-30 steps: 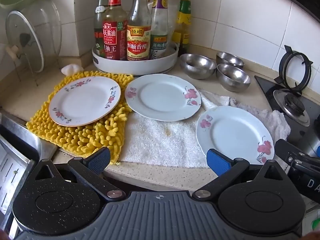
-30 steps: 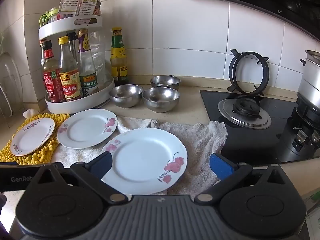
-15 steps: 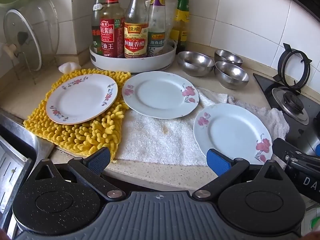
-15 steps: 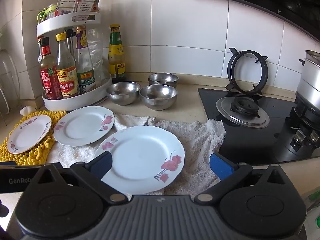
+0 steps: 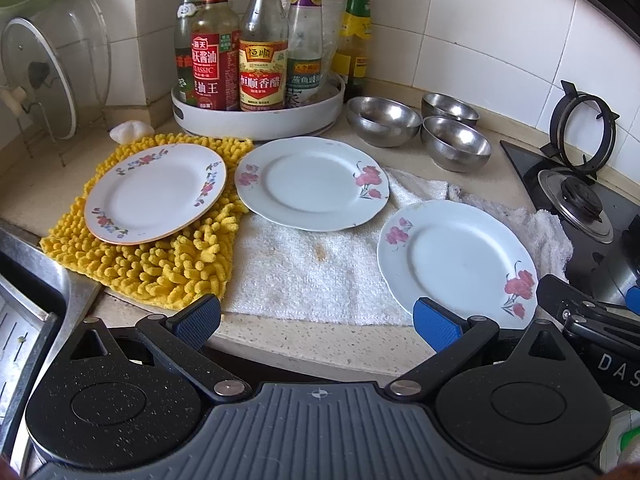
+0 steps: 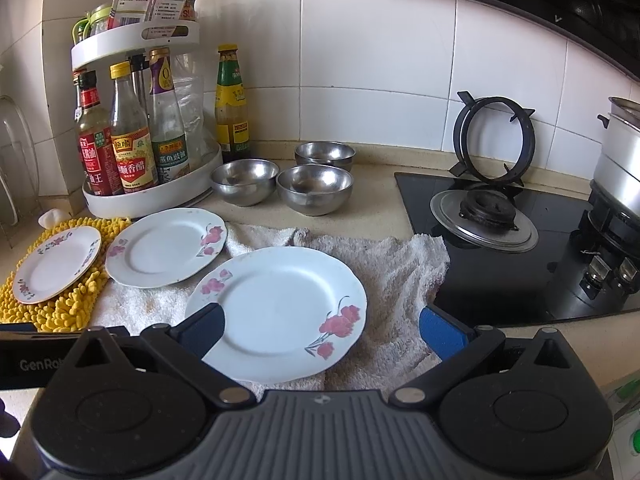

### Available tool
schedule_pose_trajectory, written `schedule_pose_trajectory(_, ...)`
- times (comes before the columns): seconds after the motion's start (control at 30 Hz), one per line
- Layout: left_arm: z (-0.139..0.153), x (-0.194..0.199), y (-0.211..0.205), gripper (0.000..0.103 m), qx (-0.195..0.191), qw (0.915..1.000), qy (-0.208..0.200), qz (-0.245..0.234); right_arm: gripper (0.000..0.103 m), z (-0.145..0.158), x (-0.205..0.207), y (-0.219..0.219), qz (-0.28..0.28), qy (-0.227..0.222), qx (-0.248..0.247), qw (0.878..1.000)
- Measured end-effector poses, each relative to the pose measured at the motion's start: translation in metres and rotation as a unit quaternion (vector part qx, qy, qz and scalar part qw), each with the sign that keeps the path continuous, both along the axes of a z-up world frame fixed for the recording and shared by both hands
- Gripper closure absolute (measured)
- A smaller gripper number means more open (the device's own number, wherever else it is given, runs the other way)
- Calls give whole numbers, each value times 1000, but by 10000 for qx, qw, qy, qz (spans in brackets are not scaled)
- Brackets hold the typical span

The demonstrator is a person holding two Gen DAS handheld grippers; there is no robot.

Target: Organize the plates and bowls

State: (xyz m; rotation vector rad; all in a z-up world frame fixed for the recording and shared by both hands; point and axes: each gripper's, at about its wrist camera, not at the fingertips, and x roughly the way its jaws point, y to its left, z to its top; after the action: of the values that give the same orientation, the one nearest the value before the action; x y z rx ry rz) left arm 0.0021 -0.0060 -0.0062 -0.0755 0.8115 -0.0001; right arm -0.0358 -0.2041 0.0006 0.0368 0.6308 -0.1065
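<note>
- Plates, three, lie flat on the counter in a loose row, none stacked.
- Small gold-rimmed plate (image 5: 156,193) sits on the yellow chenille mat (image 5: 160,264), at my 10 o'clock in the left wrist view.
- Middle plate (image 5: 312,183), red flowers on the rim, lies at 12 o'clock, half on the white towel (image 5: 304,276), its edge just beside the mat.
- Near plate (image 6: 280,312) rests on the towel, right at the front of the right wrist view, about 12 o'clock.
- Steel bowls (image 6: 314,188), three, stand upright in a tight cluster on bare counter at 12 o'clock behind the plates, just beside the round bottle rack (image 6: 152,196).
- Gas hob (image 6: 500,240) lies at 2 o'clock; a loose pan support (image 6: 494,140) leans upright against the tiles.
- I see a glass lid (image 5: 40,76) on a wire stand at 10 o'clock in the left view.
- Left gripper (image 5: 316,320): jaws spread wide, nothing between them, hanging off the counter's front edge.
- Right gripper (image 6: 320,330): jaws spread wide and empty; its left pad (image 6: 204,330) overlaps the near plate's rim in view, and I cannot tell whether it touches.
</note>
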Motion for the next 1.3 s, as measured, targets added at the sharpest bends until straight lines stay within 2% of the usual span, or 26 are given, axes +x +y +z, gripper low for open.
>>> schedule_pose_trajectory(0.93,-4,5,-7,0,71,9999,95,-63,0,-2,4,-5,-43,100,61,9999)
schedule_pose_trajectory(1.17,-10,20,-10,0,40,9998,150,-78,0,-7,20,-11,12,211,22,9998)
schedule_pose_trajectory(1.3,-15,33,-15,0,179,9996,191,-100,0,-15,40,-21,10,312,41,9995)
